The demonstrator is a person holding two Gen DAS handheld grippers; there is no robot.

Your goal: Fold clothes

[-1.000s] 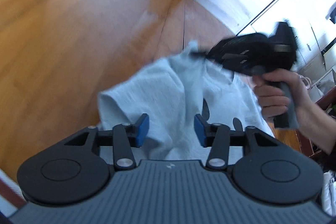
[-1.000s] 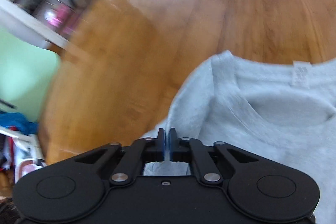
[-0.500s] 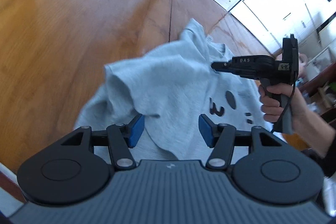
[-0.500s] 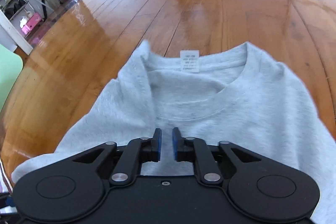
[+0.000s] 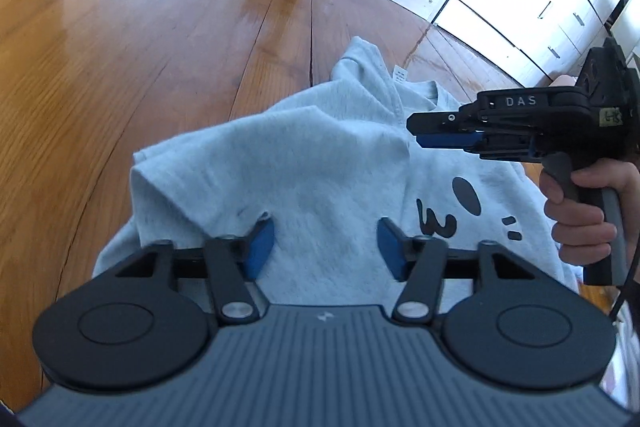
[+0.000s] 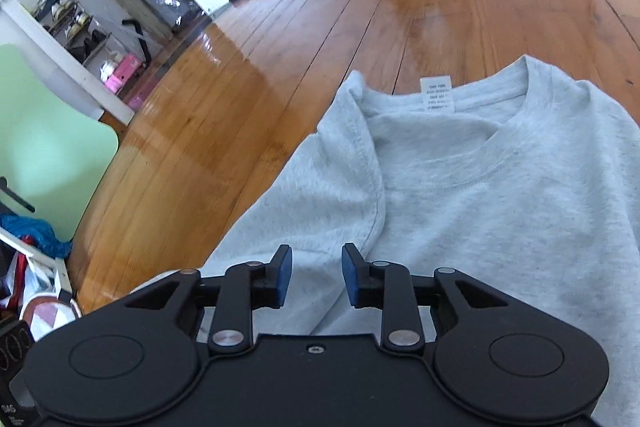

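1. While my left gripper (image 5: pixel 326 243) hangs above the grey T-shirt (image 5: pixel 320 167), its jaws stand wide apart, holding nothing.
2. My right gripper (image 6: pixel 316 273) has its jaws parted too, empty, over the shoulder seam.
3. I see the shirt spread on the wooden floor (image 6: pixel 320 27), neck label (image 6: pixel 437 94) away from me.

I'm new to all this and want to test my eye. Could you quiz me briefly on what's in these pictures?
1. True or false: the left gripper is shut on the shirt.
2. The shirt lies on: A) a bed, B) a wooden floor, C) a chair.
3. What small white thing sits inside the collar?

Key: 1 false, its fingers are apart and empty. 2 B. 3 the label.
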